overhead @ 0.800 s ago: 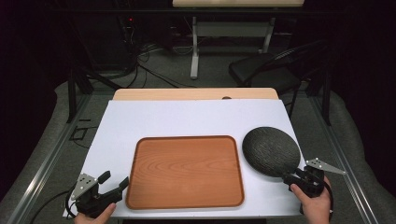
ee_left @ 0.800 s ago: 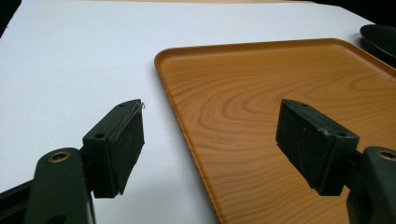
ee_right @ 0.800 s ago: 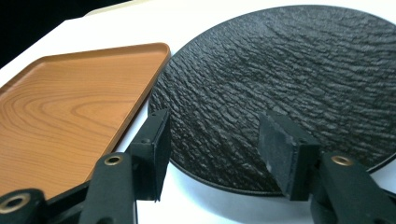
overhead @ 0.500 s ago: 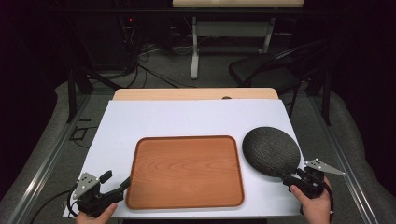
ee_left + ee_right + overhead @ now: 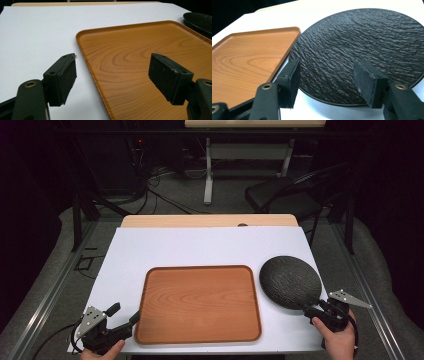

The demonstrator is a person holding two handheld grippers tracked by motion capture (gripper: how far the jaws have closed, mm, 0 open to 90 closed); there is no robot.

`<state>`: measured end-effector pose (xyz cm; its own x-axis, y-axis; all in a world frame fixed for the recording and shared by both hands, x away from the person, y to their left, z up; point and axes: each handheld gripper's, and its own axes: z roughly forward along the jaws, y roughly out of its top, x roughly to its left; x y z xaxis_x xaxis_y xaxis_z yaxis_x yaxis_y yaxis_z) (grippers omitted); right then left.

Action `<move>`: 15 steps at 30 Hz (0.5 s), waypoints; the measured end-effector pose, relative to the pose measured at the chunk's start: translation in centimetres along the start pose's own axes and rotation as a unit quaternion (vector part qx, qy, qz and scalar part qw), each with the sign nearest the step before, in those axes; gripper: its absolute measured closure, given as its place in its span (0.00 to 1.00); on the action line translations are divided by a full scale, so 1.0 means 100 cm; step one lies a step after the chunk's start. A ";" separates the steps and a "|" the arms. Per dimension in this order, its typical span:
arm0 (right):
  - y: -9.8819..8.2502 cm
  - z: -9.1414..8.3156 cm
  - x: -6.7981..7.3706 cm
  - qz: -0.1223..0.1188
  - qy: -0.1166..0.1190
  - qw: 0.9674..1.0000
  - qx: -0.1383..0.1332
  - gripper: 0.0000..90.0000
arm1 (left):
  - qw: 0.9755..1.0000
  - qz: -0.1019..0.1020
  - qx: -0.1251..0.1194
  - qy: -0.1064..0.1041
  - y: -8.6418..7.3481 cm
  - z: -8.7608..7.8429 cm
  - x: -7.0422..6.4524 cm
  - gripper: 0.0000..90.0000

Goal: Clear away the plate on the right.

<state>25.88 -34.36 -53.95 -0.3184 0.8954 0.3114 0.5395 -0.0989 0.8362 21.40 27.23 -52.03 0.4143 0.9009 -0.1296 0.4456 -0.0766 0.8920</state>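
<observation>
From the high view, the wooden tray (image 5: pixel 200 304) lies flat on the white table (image 5: pixel 210 245), its long axis running nine to three o'clock. Just beside it at three o'clock sits the round black plate (image 5: pixel 291 281), flat, with no long axis. The right gripper (image 5: pixel 316 308) is at the plate's five o'clock edge; the left gripper (image 5: pixel 125 315) is at the tray's eight o'clock corner.

In the left gripper view, the jaws stand released, wide apart, straddling the tray's raised rim; the tray (image 5: pixel 140 62) shows smooth orange wood grain and rounded corners.

In the right gripper view, the jaws are spread open over the plate's near rim, without pressing on it. The plate (image 5: pixel 367 50) is matte, with a rough, bark-like rippled texture.
</observation>
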 end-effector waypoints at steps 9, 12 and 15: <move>0.005 -0.001 -0.002 0.006 0.000 1.000 -0.001 0.41 | 1.000 0.001 -0.007 -0.002 0.000 -0.001 0.000 0.25; 0.007 -0.002 -0.003 0.005 -0.004 1.000 0.000 0.41 | 1.000 0.004 -0.011 -0.005 0.000 -0.003 -0.001 0.25; 0.011 -0.002 -0.005 0.006 -0.011 1.000 0.007 0.41 | 1.000 0.009 -0.025 -0.016 0.000 -0.005 -0.002 0.25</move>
<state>26.48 -34.94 -53.11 -0.2949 0.9036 0.3107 0.5540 -0.1032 0.8261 20.88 27.24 -51.74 0.4474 0.8852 -0.1273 0.3982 -0.0697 0.9147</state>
